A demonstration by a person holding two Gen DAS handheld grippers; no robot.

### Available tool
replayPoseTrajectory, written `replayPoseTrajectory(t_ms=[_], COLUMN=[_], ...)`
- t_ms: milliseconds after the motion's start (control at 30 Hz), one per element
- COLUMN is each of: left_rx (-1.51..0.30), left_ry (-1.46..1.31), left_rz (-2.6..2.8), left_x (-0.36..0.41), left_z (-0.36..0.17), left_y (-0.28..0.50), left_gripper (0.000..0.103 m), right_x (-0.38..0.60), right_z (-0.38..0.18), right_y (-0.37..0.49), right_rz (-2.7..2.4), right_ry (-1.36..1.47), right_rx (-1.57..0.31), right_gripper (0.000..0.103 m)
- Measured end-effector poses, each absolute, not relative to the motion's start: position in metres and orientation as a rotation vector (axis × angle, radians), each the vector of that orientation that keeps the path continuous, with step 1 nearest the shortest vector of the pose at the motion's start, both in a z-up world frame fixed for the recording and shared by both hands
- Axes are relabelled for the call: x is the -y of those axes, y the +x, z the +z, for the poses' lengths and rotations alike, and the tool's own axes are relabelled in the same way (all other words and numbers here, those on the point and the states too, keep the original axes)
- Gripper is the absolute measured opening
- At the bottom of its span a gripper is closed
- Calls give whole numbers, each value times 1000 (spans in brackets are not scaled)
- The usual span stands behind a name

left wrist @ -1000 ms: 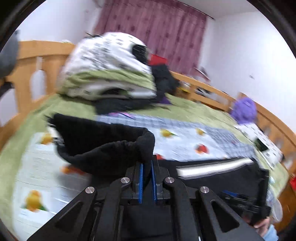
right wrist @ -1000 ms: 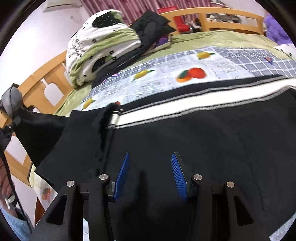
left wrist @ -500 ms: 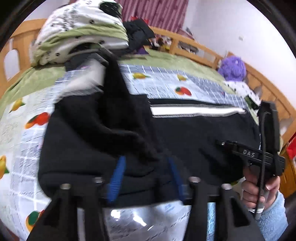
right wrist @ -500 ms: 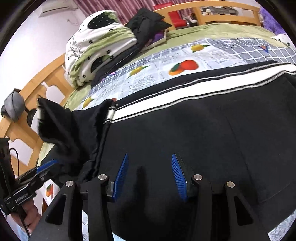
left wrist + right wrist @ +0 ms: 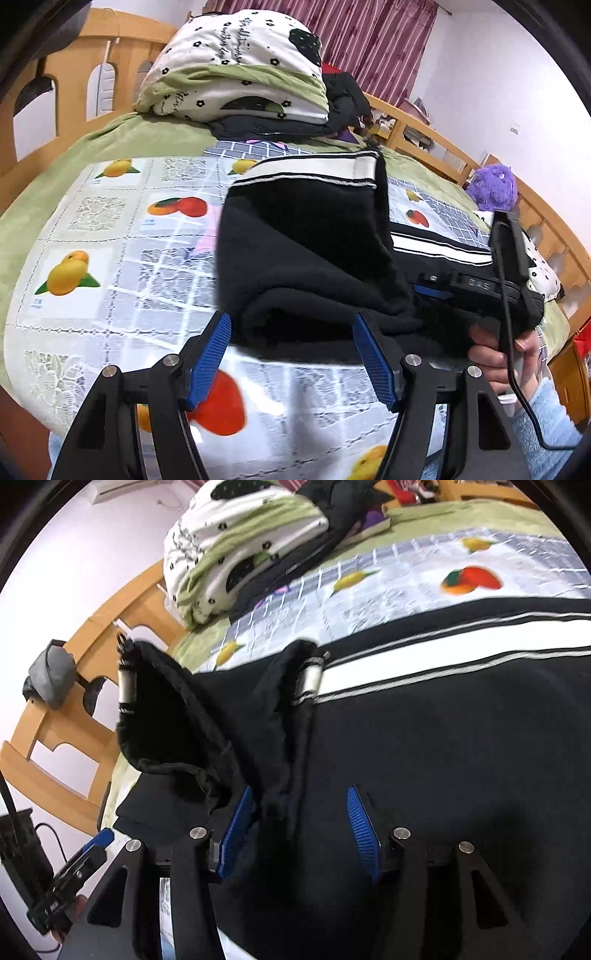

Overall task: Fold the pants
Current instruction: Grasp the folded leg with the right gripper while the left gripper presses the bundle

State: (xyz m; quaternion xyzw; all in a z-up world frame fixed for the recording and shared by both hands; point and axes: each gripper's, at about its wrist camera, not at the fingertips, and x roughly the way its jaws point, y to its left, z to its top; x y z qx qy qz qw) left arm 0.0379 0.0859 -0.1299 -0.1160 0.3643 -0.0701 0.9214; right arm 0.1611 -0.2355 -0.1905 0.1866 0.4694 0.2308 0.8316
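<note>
Your left gripper (image 5: 291,354) hangs just short of the near folded edge of the black pants (image 5: 306,243), its jaws opening and standing wide; no cloth sits between the blue pads (image 5: 208,360), which flank the fold's rolled edge without pressing it. The pants lie on the fruit-print sheet (image 5: 110,236), doubled over so that the white-striped waistband (image 5: 306,171) forms the far edge of the fold. To the left of the pants the sheet is bare all the way to the green blanket (image 5: 110,140), so you have open room on that side. To the right of the pants it is tight: your right gripper (image 5: 476,286) sits against the cloth there, held in your hand (image 5: 498,350) with its cable trailing down.

From the right wrist view, your right gripper (image 5: 301,827) rests over the pants (image 5: 443,757), jaws opening and about half wide; a loose ridge of black cloth runs up between the pads (image 5: 364,832) (whether they touch it you cannot tell). The bunched leg end (image 5: 166,709) stands up off the pants' left edge. Beyond the waistband stripe (image 5: 461,664) the sheet (image 5: 388,590) is open up to the pile of bedding (image 5: 236,542) by the wooden headboard (image 5: 74,716).
</note>
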Motion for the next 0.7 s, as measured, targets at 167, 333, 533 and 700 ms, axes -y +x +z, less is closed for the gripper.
replayPoseTrajectory(t_ms=[167, 333, 533, 700], left_rx=[-797, -827, -746, -687], left_ry=[-262, -202, -147, -187], left_rz=[-104, -49, 47, -64], left_x=[-101, -90, -80, -77], left_z=[-146, -163, -156, -142], left_y=[48, 64, 75, 61], left_gripper=[67, 65, 8, 9], right_x=[193, 187, 226, 277], right_z=[-190, -185, -151, -124], right_y=[171, 166, 154, 131], right_rz=[477, 493, 546, 601], right_ry=[267, 248, 426, 521], right_rx=[-994, -970, -881, -777], right_gripper=[46, 13, 10, 10])
